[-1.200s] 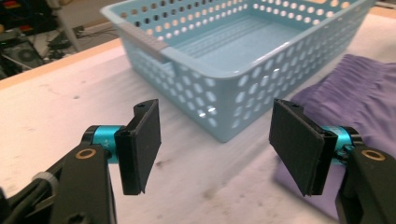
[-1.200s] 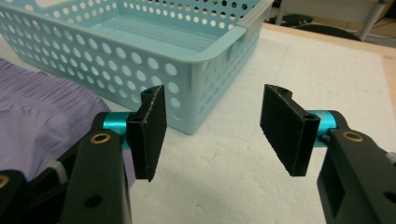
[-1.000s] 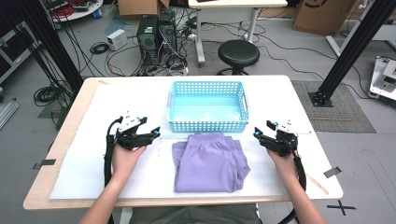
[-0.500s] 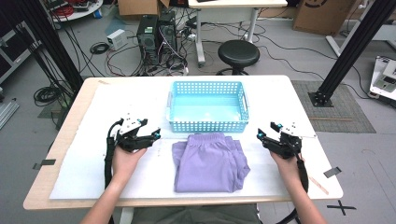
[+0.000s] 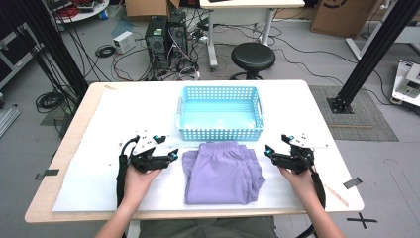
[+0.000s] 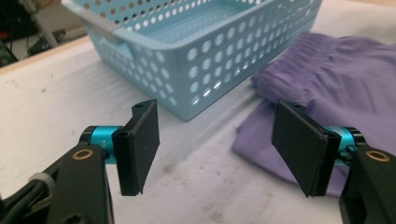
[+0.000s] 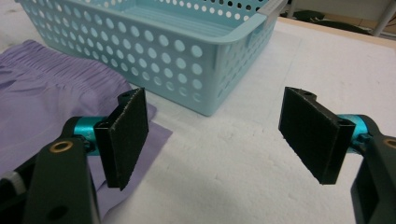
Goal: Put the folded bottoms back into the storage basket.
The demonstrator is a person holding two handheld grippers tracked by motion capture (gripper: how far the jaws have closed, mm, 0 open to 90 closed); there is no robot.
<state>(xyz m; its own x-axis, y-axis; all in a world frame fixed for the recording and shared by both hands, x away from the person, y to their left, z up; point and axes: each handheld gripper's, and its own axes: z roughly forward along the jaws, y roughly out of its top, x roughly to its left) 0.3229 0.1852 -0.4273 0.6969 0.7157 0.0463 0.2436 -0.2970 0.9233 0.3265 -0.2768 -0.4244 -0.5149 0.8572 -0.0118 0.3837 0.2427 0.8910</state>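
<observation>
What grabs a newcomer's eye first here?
The light blue perforated basket, empty, sits mid-table toward the far edge. Right in front of it lies a folded purple garment. Flanking the garment, the left hand-held gripper and right hand-held gripper both sit open, holding nothing.

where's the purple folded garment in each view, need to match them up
High view: purple folded garment lies at centre bottom, between the two grippers, just in front of the blue basket.
Left gripper view: right side, behind and around the right jaw.
Right gripper view: left side, behind the left jaw.
Shared landmark: the blue basket, just beyond the garment's gathered waistband in all three.
</observation>
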